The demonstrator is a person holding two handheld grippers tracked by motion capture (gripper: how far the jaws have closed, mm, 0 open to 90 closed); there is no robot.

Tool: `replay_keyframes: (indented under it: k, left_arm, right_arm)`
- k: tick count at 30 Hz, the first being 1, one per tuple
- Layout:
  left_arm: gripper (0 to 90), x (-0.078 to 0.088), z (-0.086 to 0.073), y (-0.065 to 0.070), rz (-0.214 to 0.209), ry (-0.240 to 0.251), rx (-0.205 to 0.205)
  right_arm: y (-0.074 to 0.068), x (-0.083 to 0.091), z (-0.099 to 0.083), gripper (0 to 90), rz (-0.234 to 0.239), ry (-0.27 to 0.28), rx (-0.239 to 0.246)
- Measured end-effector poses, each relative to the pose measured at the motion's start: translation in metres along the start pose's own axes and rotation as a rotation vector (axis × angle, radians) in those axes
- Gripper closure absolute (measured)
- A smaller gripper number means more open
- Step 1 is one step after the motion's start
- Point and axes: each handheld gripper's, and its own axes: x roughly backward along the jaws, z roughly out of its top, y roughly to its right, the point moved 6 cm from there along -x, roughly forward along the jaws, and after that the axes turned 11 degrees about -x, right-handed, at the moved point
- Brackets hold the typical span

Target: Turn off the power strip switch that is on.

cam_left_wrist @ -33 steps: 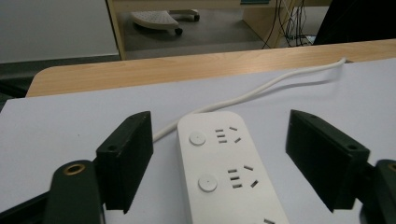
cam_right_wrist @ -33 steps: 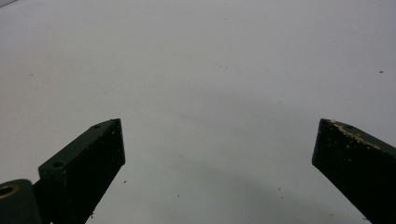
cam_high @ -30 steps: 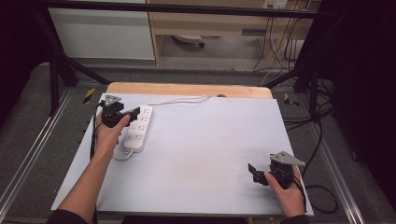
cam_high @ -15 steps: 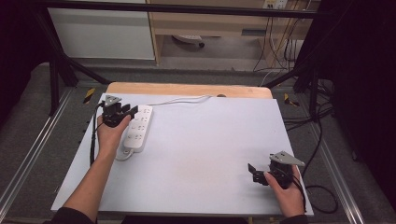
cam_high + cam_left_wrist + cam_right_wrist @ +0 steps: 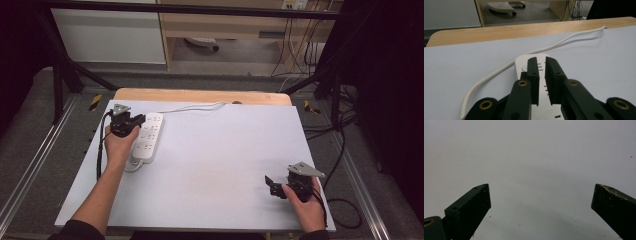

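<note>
The left gripper (image 5: pixel 542 68) hovers low over the far end of a white power strip (image 5: pixel 148 137), its jaws just drawn nearly together with nothing between them, seemingly ready to press the strip's switch (a judgement); next comes a small, straight push down. The strip lies lengthwise, running away from the person, its cord (image 5: pixel 192 106) leaving the far end. Well right of the strip, the right gripper (image 5: pixel 272 185) rests wide open and empty.

High view looks down from above; left gripper view, close and low, shares its power strip (image 5: pixel 147 138).
</note>
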Motion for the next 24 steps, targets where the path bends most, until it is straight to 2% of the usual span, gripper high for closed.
replay_keyframes:
  k: [5, 13, 24]
  left_arm:
    - [86.1, -0.001, -0.004, 0.0, -0.009, -0.002, 0.002]
    - [89.8, -0.004, -0.008, -0.001, -0.026, -0.012, -0.008]
    - [90.0, -0.01, -0.013, 0.002, -0.048, -0.028, -0.01]
  right_arm:
    - [-0.002, 0.0, 0.0, 3.3, 0.011, -0.006, -0.012]
    - [-0.004, -0.002, 0.0, 3.2, 0.014, -0.011, -0.001]
    - [-0.005, -0.004, -0.001, 3.1, 0.015, -0.026, 0.005]
